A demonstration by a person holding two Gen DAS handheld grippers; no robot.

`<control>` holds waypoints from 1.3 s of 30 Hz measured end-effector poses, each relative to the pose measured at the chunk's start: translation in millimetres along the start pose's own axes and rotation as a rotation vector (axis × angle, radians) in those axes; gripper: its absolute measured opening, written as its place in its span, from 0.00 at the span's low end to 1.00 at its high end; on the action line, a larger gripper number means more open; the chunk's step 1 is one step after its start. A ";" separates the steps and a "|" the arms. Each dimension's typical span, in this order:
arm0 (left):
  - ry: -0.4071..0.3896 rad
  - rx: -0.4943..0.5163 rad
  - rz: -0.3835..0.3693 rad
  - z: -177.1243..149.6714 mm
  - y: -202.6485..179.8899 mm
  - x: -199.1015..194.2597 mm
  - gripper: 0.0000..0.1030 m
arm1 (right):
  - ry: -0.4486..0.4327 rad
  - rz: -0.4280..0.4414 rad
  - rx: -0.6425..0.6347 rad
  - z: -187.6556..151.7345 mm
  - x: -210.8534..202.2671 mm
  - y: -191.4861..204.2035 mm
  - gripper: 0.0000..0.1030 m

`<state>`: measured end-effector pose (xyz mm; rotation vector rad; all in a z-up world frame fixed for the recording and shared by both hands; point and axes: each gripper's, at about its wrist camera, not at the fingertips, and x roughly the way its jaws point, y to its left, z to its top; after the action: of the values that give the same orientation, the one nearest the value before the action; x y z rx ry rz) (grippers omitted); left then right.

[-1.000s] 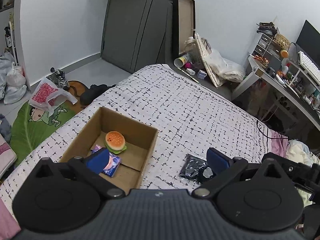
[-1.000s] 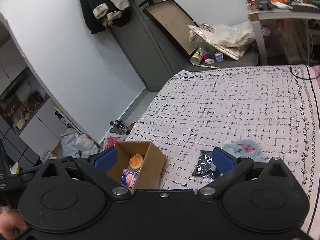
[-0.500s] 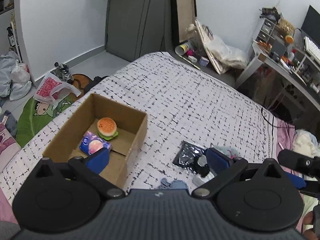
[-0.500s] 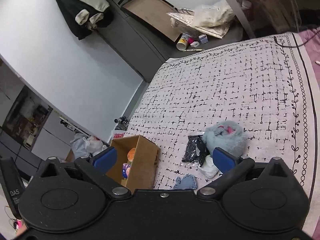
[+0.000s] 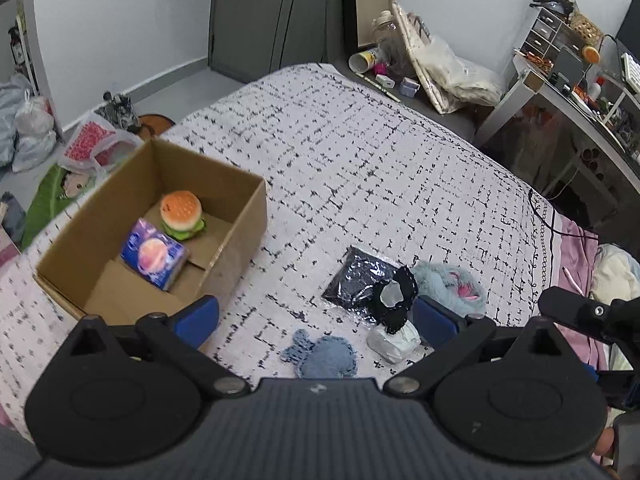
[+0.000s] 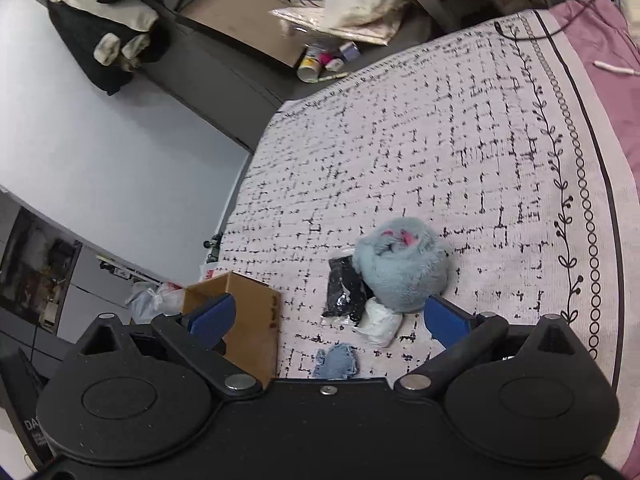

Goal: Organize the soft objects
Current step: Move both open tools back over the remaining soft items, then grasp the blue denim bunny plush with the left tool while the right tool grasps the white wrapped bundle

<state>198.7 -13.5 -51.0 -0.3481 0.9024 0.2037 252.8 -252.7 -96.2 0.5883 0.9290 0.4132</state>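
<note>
A cardboard box on the bed holds a squishy burger and a purple tissue pack. To its right lie a black foil packet, a black-and-white item, a fluffy blue plush and a small blue fabric piece. My left gripper hovers open above the fabric piece, holding nothing. My right gripper is open and empty, above the same pile: plush, packet, white bundle, fabric piece, box.
The patterned bedspread stretches far beyond the pile. A desk with clutter stands at the right, bags and a green mat lie on the floor left of the bed. Pink bedding borders the bedspread's right edge.
Both grippers have pulled back and up over the bed. The box and burger slid left in the left wrist view, and the plush, white bundle and blue fabric piece came into sight.
</note>
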 end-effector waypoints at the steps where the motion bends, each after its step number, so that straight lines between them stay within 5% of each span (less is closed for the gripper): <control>1: 0.006 -0.007 -0.006 -1.1 0.1 3.6 0.99 | 0.002 -0.003 0.001 0.3 1.4 -0.7 0.98; 5: 0.033 -0.021 -0.003 -9.4 -0.4 20.8 0.99 | 0.018 -0.018 0.007 -0.7 9.4 -4.0 0.97; 19: 0.107 -0.075 -0.022 -30.3 4.4 61.3 0.94 | 0.101 -0.066 0.061 -4.0 36.2 -18.0 0.62; 39: 0.220 -0.127 -0.021 -45.3 13.8 115.8 0.77 | 0.183 -0.110 0.125 -5.8 72.8 -32.9 0.41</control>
<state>231.4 -14.8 -171.8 -0.5051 1.1051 0.2067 289.9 -235.0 -165.0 0.6165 1.1633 0.3150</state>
